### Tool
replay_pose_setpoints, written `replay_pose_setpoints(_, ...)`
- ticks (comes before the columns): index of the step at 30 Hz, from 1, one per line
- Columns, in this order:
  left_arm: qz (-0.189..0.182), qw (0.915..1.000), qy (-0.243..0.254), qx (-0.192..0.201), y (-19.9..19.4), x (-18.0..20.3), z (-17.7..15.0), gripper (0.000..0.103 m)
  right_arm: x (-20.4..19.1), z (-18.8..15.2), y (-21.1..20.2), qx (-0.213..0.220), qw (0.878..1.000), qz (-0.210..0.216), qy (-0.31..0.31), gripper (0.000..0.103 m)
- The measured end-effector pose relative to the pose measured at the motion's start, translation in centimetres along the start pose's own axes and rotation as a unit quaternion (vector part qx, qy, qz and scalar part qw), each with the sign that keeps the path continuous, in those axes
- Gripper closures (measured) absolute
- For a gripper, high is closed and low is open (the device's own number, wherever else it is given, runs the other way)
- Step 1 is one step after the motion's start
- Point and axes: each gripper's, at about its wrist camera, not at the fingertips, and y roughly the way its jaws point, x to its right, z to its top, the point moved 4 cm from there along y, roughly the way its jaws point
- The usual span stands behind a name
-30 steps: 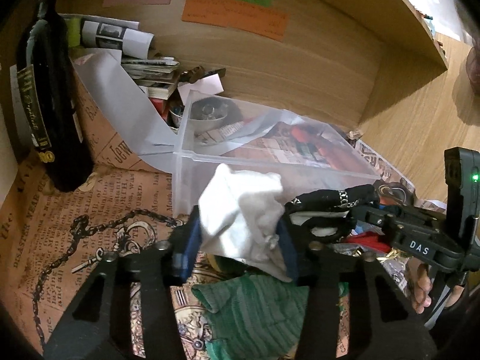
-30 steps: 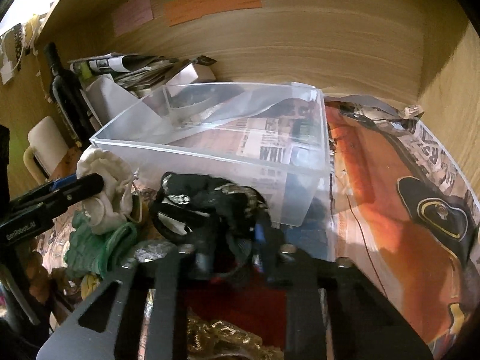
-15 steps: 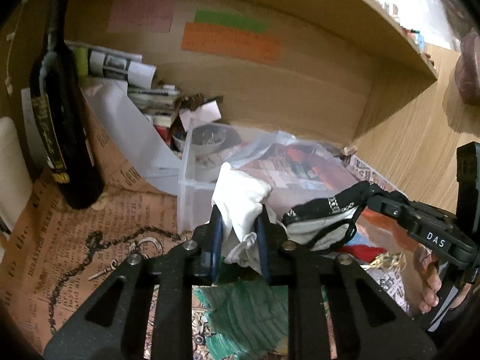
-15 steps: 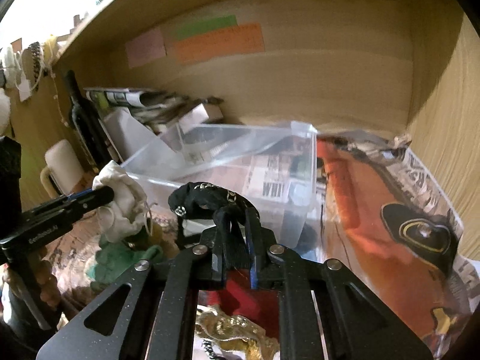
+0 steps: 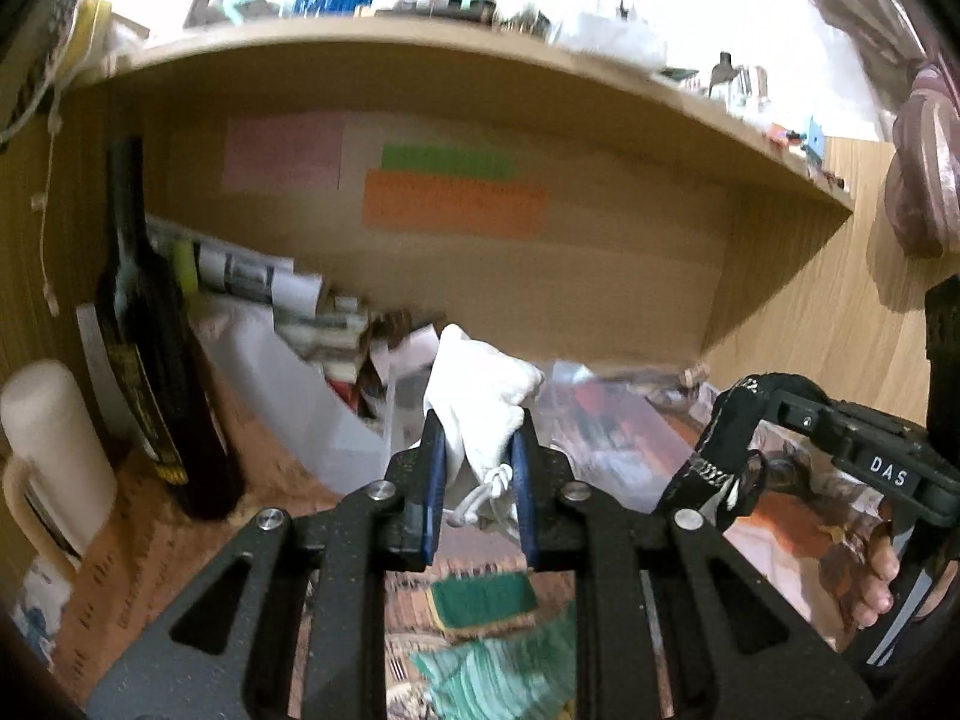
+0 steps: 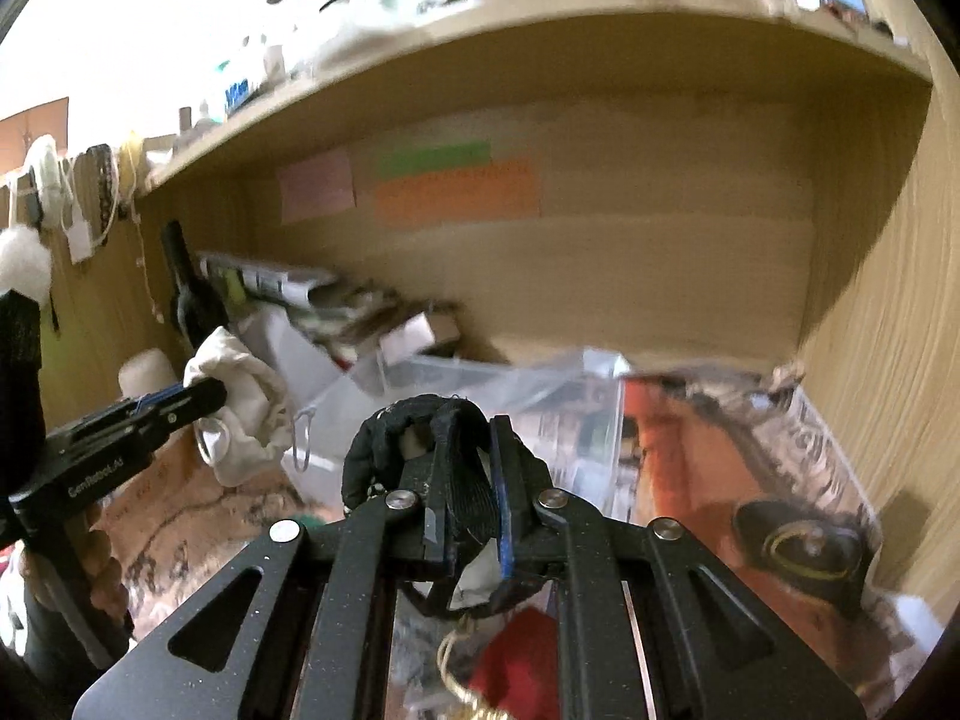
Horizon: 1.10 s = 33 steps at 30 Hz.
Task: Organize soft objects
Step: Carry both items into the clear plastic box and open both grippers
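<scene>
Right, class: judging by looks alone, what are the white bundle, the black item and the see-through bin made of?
White bundle: matte woven cloth, probably cotton; it creases and has a drawstring.
Black item: soft knit or elastic fabric, bunched; exact fibre unclear.
See-through bin: glossy clear plastic; newspaper shows through its walls.

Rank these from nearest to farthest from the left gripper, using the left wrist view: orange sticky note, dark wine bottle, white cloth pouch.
1. white cloth pouch, clamped between the left gripper fingers.
2. dark wine bottle, upright on the left.
3. orange sticky note, on the back wall under the shelf.
</scene>
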Motion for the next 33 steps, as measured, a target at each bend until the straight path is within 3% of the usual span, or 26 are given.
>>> replay_pose_setpoints(7, 0.007, 0.9998, 0.014, 0.013, 1.6, 0.1, 2.2, 0.083, 0.5, 2.8, 0.1, 0.037, 0.999, -0.013, -0.008, 0.094)
replay_pose_setpoints(13, 0.013, 0.9993, 0.030, -0.019, 5.1, 0.2, 2.2, 0.083, 1.2, 4.3, 1.5, 0.041, 0.998, -0.036, -0.023, 0.094)
replay_pose_setpoints(19, 0.010, 0.9962, 0.041, -0.076, 9.5, -0.2, 0.9, 0.083, 2.3, 3.2, 5.5, -0.019, 0.998, -0.039, -0.034, 0.094)
replay_pose_setpoints(25, -0.009, 0.9887, 0.043, -0.143, 13.7, -0.2, -1.0, 0.083, 2.9, 1.4, 9.8, -0.096, 0.995, -0.014, -0.028, 0.094)
replay_pose_setpoints(33, -0.016, 0.9793, 0.044, -0.197, 16.8, -0.1, -3.1, 0.083, 2.9, -0.5, 14.1, -0.166, 0.985, -0.021, -0.048, 0.094)
